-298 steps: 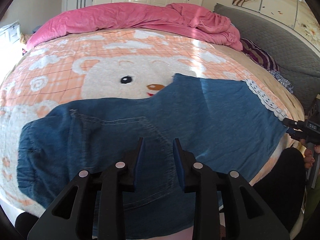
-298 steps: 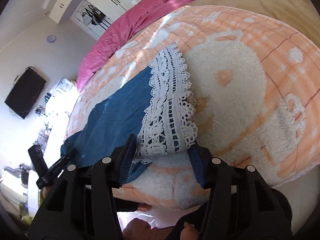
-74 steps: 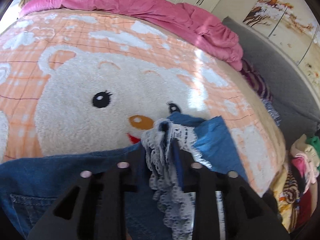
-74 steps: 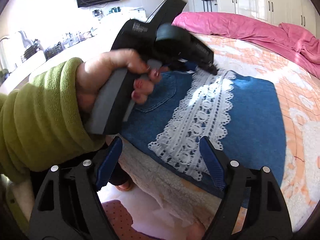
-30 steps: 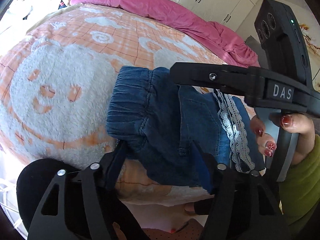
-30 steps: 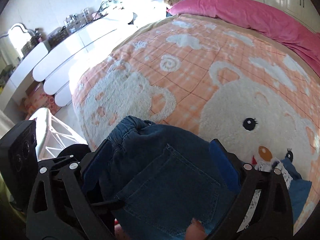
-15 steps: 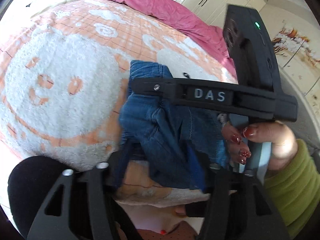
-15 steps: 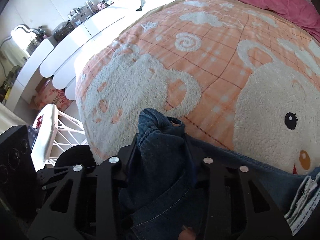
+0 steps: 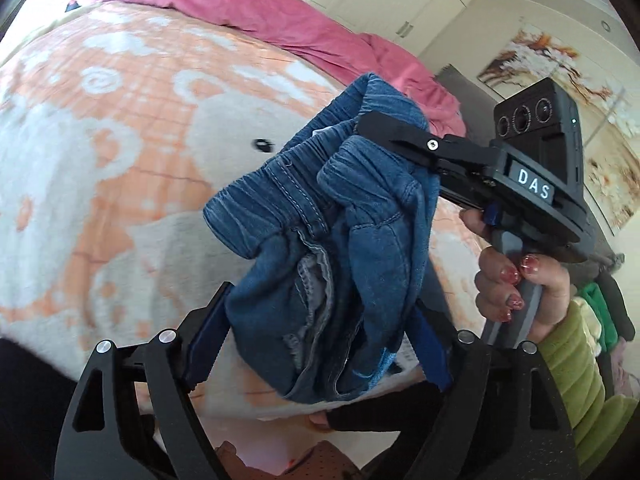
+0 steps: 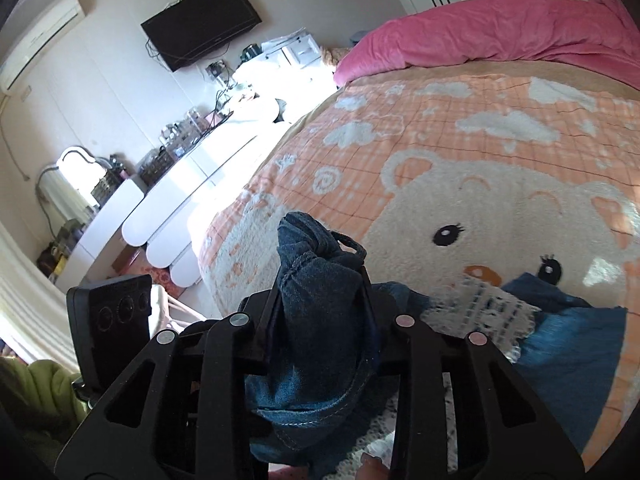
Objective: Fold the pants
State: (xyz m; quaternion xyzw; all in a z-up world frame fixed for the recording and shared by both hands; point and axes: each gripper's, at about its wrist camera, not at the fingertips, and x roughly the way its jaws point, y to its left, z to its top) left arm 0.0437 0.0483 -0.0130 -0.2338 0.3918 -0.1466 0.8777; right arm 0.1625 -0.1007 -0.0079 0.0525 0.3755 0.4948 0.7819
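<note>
The blue denim pants [image 9: 320, 240] with a white lace hem [image 10: 484, 312] are bunched and lifted off the bed. My right gripper [image 10: 320, 312] is shut on the elastic waistband [image 10: 316, 264]; it also shows in the left wrist view [image 9: 396, 136], gripping the top of the bundle. My left gripper [image 9: 316, 344] stands wide around the hanging lower part of the denim, its blue pads [image 9: 204, 344] spread on either side. The lace hem and the leg ends still lie on the blanket at the right.
The orange and white bear blanket [image 10: 500, 200] covers the bed. A pink duvet [image 10: 500, 36] lies at the far end. A white dresser [image 10: 180, 184] with clutter and a wall TV [image 10: 200, 24] stand to the left. Coloured clothes [image 9: 600, 312] are piled at the right.
My right gripper has closed on the waistband and raised it clear of the blanket. The denim now hangs bunched between my left gripper's spread fingers.
</note>
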